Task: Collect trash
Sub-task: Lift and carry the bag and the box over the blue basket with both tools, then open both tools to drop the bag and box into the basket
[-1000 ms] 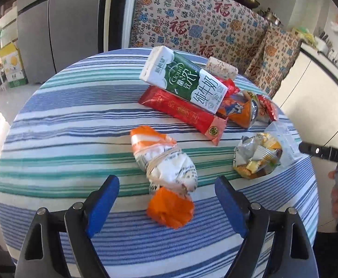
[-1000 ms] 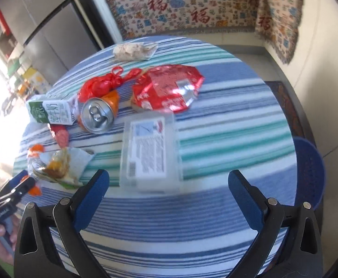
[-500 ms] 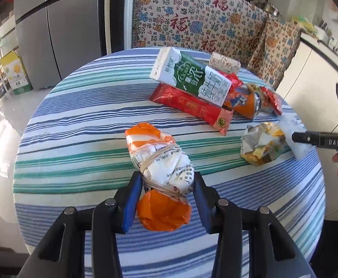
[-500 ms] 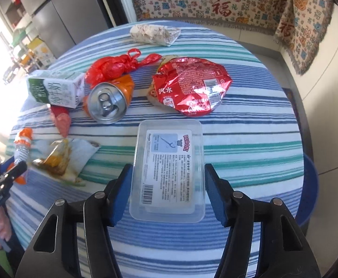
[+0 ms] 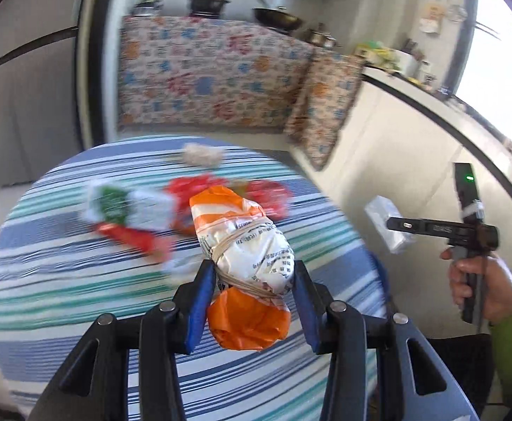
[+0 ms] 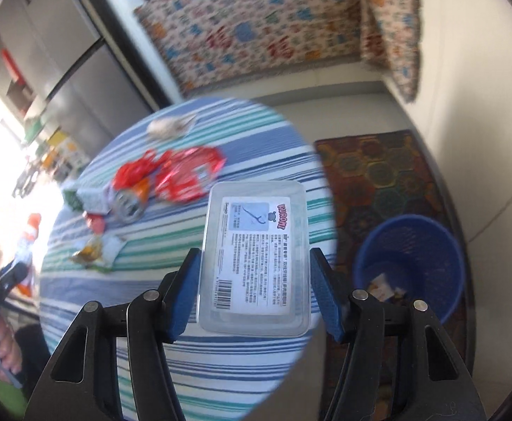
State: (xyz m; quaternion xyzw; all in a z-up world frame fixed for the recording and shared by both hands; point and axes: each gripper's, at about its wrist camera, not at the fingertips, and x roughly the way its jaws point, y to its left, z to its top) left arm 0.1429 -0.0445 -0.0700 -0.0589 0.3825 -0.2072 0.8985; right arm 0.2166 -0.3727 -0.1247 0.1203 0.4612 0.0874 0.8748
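Two pieces of trash are riding clear of the counter [image 5: 62, 280]: we are clenching the left tongs [image 5: 252, 301] on the bundle [image 5: 245, 245] and the right tongs [image 6: 256, 291] on the box [image 6: 256, 245], carrying both toward the bin [image 6: 410, 263] at four o'clock.

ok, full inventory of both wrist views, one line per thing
orange-and-white bagged bundle tied with string: 1, between left gripper pads, lifted
clear plastic box with printed label: 1, between right gripper pads
round table with blue-green striped cloth: 1
crushed drink can: 1, silver-orange, on table
red foil wrapper: 1, on table
green-white carton: 1, on table
blue plastic bin: 1, on floor right of table
patterned rug: 1, under bin
left gripper: shut on bundle
right gripper: shut on box
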